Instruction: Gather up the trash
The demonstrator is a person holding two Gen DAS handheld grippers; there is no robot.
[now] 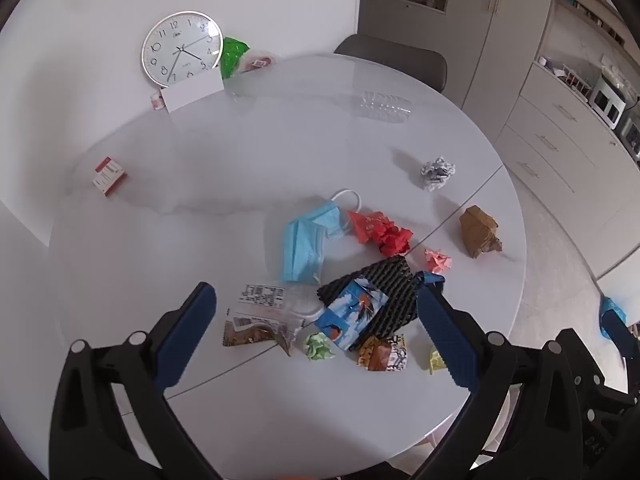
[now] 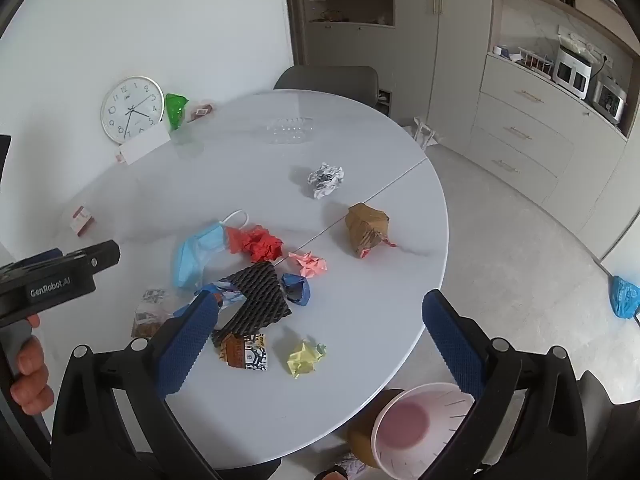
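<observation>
Trash lies scattered on a round white table (image 1: 240, 160): a blue face mask (image 1: 306, 246), red crumpled paper (image 1: 380, 230), black corrugated foam (image 1: 372, 292), a brown paper lump (image 1: 478, 232), a grey foil ball (image 1: 437, 172), pink paper (image 1: 437, 260), green paper (image 1: 318, 346), yellow paper (image 2: 305, 357) and snack wrappers (image 1: 256, 320). My left gripper (image 1: 316, 340) is open and empty above the near pile. My right gripper (image 2: 316, 348) is open and empty above the yellow paper. A pink bin (image 2: 420, 428) stands below the table's near edge.
A wall clock (image 1: 182, 46), a white card (image 1: 194, 94), a green bag (image 1: 234, 56) and a small red box (image 1: 109, 176) sit at the table's far side. A clear plastic tray (image 1: 382, 106) lies near a grey chair (image 1: 394, 62). Cabinets (image 2: 520, 132) stand on the right.
</observation>
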